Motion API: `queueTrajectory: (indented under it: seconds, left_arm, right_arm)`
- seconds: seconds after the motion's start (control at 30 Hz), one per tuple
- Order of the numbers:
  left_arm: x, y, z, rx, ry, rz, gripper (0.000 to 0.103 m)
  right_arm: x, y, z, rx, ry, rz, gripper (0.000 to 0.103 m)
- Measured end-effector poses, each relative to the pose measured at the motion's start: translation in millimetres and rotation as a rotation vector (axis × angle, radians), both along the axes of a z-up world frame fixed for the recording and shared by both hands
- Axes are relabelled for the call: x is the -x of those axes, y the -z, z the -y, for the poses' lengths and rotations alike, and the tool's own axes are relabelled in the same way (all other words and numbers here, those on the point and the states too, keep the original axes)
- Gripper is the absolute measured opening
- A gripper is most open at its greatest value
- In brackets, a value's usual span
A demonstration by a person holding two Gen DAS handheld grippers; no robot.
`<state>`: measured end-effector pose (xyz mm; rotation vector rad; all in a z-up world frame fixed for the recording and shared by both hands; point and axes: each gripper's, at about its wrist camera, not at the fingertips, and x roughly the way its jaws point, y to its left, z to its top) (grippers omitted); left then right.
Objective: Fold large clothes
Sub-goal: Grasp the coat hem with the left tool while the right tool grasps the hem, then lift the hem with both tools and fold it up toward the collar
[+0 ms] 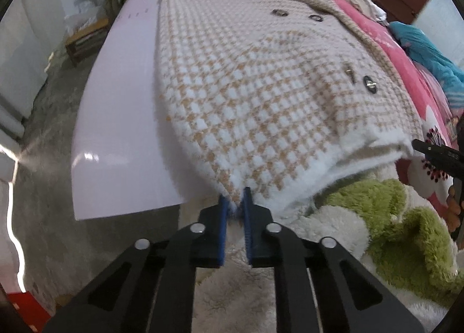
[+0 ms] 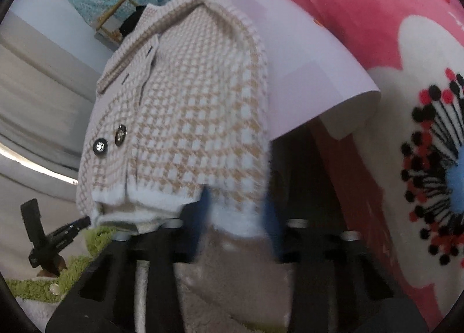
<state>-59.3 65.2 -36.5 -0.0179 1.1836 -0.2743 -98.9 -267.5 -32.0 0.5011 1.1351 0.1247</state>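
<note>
Coat (image 1: 261,86) hem pinched between left fingers (image 1: 222,211); right fingers' (image 2: 206,202) grip seems likewise.

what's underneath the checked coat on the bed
A glossy pale board lies under the checked coat, showing along both its sides. Below the board is a pink floral blanket. The board's middle is covered.

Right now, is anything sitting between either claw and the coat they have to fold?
Nothing visible does. The left claw is shut directly on the hem corner of the checked coat. The other hem corner fills the gap between the pads of the right claw, which are blurred, with nothing else in between.
</note>
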Motion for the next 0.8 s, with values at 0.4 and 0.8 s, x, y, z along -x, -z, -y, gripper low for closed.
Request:
queueTrajectory:
  seconds: [0.4,0.8]
  left_arm:
    - [-27,-79,-19,0.238,-0.029,0.174,0.007]
    - [-149,-92,-43,0.224,-0.164,0.257,0.007]
  right_arm:
    - [-10,-83,-9,0.017,0.003,0.203,0.006]
    - [-146,-113,-2,0.015,0.016,0.354,0.006]
